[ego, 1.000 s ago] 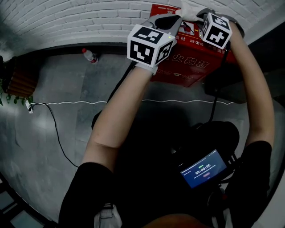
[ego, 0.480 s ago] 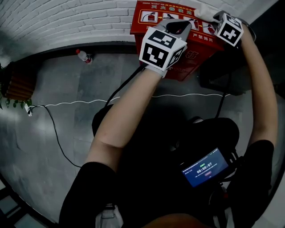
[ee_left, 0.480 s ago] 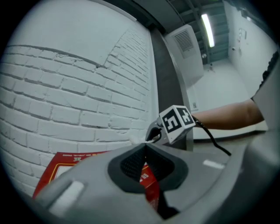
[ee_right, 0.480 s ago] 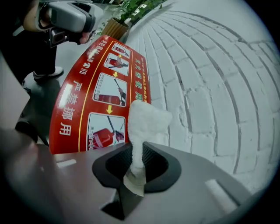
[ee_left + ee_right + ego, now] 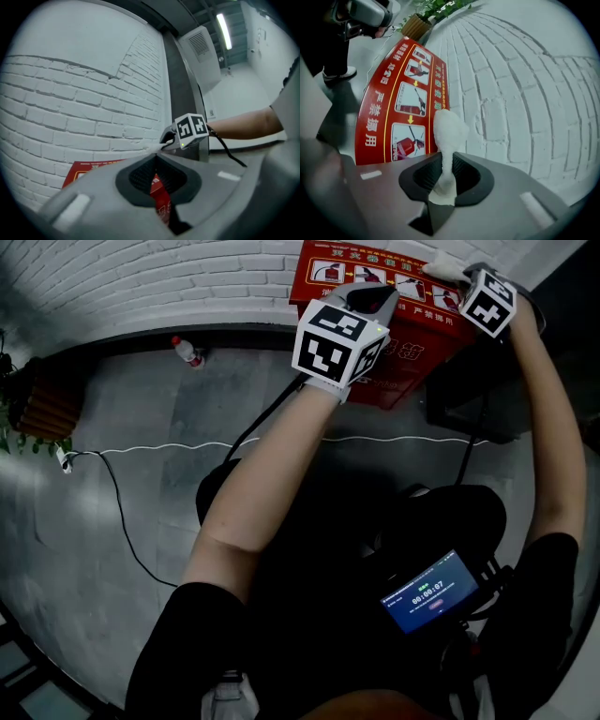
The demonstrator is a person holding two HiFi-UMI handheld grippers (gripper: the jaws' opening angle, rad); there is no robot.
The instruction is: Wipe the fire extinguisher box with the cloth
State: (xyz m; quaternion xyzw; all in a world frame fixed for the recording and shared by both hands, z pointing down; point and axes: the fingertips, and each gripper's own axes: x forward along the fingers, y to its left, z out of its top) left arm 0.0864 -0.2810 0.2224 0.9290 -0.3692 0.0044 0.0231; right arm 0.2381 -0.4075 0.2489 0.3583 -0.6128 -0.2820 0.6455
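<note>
The right gripper (image 5: pixel 443 161) pinches the cloth (image 5: pixel 449 127) in its fingers, seemingly against the red box (image 5: pixel 377 117). The left gripper (image 5: pixel 156 155) has its fingers pressed together.

Both arms reach forward, forearms bare. Left gripper (image 5: pixel 157 158) jaws together, nothing between them. Right gripper (image 5: pixel 443 164) is further out, jaws clamped on the cloth (image 5: pixel 449 127).

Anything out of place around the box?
Only a stray plastic bottle on the floor by the wall, left of the fire extinguisher box. The cloth is pinched in the right tool.
</note>
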